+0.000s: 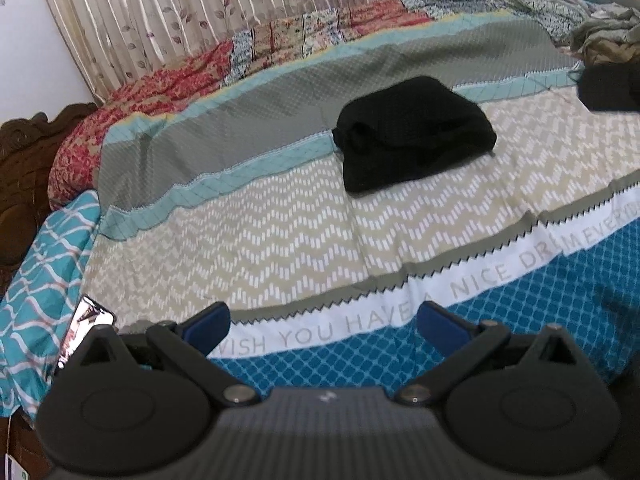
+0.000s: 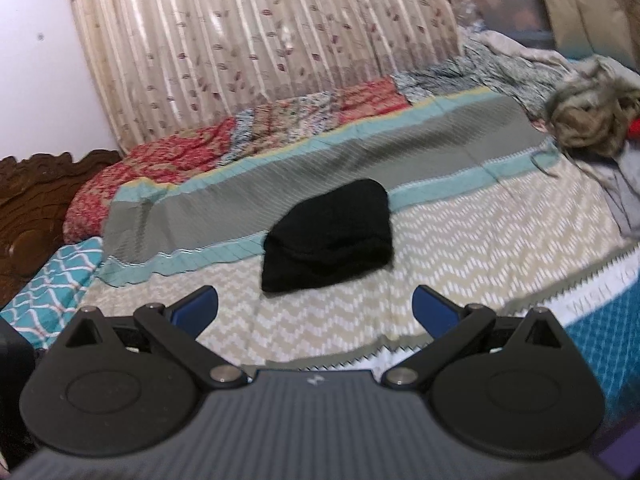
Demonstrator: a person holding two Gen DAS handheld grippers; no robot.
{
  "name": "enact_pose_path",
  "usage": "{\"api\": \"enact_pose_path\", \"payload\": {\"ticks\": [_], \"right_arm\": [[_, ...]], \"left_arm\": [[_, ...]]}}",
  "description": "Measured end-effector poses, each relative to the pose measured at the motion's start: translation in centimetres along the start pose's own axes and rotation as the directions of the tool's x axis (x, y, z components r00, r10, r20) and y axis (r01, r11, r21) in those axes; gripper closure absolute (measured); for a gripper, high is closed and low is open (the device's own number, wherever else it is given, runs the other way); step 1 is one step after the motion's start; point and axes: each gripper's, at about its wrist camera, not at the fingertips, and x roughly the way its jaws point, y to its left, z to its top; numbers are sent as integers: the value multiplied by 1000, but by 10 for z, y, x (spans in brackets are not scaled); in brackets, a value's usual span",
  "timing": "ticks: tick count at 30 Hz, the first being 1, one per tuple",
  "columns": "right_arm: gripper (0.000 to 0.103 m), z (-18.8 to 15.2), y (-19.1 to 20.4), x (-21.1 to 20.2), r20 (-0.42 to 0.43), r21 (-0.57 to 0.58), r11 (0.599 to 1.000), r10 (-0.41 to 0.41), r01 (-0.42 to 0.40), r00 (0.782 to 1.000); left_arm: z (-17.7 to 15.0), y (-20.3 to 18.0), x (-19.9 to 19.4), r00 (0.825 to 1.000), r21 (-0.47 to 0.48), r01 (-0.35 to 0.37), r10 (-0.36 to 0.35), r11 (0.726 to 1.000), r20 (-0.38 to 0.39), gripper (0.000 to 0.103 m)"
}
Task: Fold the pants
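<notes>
We see open bedspread (image 2: 460, 248) on every side of the folded black pants (image 2: 328, 236); the rumpled quilt (image 1: 168, 92) crowds the far edge, a clothes heap (image 2: 588, 120) blocks the far right corner.

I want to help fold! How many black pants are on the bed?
1. The folded black pants lie in the middle of the bedspread, ahead of both open grippers. More could hide in the crumpled clothes pile at the right.

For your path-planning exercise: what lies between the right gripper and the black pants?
Only bare zigzag-patterned bedspread separates the open right gripper from the folded black pants, as the right wrist view shows.
</notes>
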Motion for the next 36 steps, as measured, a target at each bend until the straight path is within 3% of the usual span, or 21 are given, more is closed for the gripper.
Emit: {"api": "enact_pose_path", "payload": {"ticks": [7, 13, 23, 36], "right_arm": [[0, 28, 6, -19, 101, 15, 999, 42, -44, 994], [0, 22, 6, -27, 183, 40, 999, 24, -32, 983], [0, 11, -5, -16, 144, 102, 995, 1, -16, 990], [0, 3, -15, -20, 131, 160, 987, 5, -26, 991]], "left_arm": [[23, 7, -15, 997, -14, -36, 37, 999, 67, 0], [36, 10, -21, 992, -25, -77, 79, 997, 99, 0], [33, 5, -17, 993, -8, -95, 95, 995, 70, 0], [35, -3, -30, 995, 8, -35, 34, 999, 94, 0]]}}
